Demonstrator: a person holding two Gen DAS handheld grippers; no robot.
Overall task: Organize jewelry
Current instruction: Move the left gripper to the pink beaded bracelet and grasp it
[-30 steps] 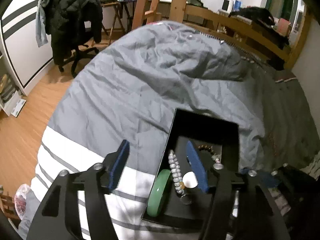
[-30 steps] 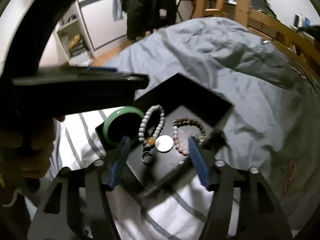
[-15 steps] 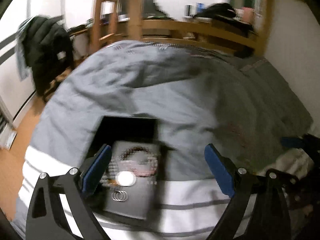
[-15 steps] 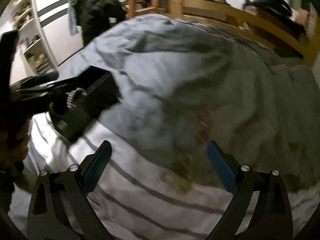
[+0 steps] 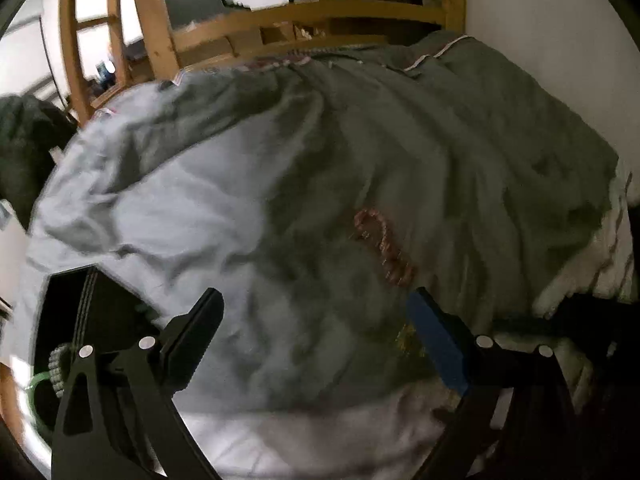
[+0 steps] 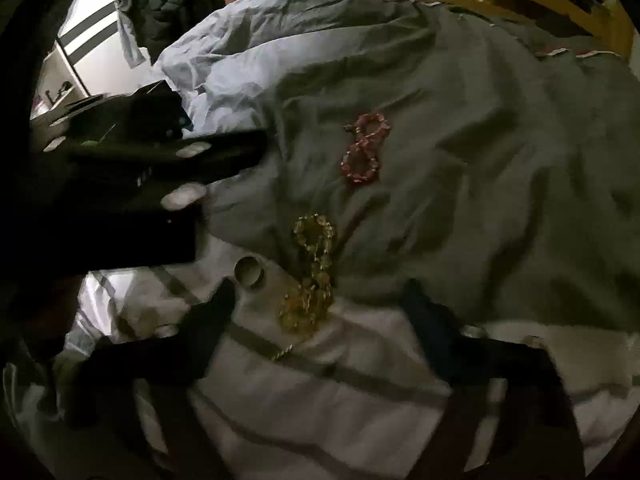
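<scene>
Comparing with the frames a second before, both grippers were found swung away from the black jewelry box (image 5: 100, 312) and turned toward the loose pieces on the grey duvet (image 5: 280, 184).

Nearest in the right wrist view, the right gripper (image 6: 316, 304) was seen released, its jaws spread wide and empty, where earlier they had been set narrower over the box. Between its fingers a yellow bead bracelet (image 6: 310, 276) lay twisted on the bedding, straddling the edge of the white striped band (image 6: 304, 392). Just beside it, to the left, a small silver ring (image 6: 249, 270) was seen, and below the bracelet a thin chain-like piece was glimpsed, too blurred to be named. Farther up the duvet a pink bead bracelet (image 6: 362, 148) lay folded into a figure eight, well apart from the yellow one. The box, earlier centred in this view, was pushed to the far left edge and largely hidden by the other gripper's dark body.

In the left wrist view, the left gripper (image 5: 316, 324) was likewise seen released and empty, opened wider than a second before. The box had shifted to the lower left corner, with a green bangle (image 5: 38, 384) and a grey bead strand (image 5: 56, 368) inside it. Beyond the fingertips the pink bracelet was visible, blurred. A wooden bed frame (image 5: 304, 12) closed the background.
</scene>
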